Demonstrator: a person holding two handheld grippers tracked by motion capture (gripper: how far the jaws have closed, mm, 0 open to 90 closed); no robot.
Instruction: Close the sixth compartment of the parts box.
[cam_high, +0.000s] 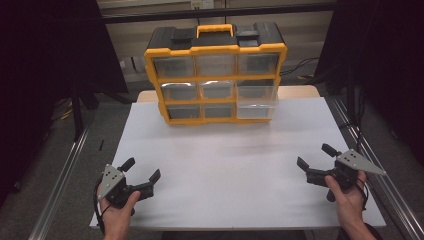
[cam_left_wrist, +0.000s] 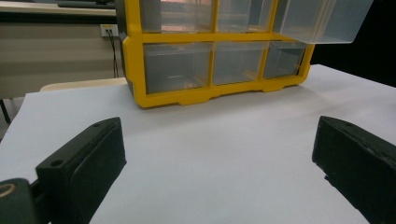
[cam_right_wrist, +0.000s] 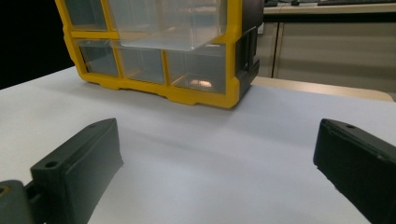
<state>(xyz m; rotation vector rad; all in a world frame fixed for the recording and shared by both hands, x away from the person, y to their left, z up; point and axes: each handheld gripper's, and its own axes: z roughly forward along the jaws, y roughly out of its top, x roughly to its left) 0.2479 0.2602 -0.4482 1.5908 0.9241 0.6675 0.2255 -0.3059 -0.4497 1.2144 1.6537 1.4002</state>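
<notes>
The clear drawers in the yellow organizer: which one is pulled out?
The middle-row drawer at the right end of the organizer. Its clear front juts out past the yellow frame; the others sit flush.

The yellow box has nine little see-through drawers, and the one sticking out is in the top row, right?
Not quite. The yellow box does have nine see-through drawers, but the drawer sticking out is in the middle row, on the right side, not the top row. The high view shows it, and the right gripper view shows it hanging over the bottom drawer.
</notes>
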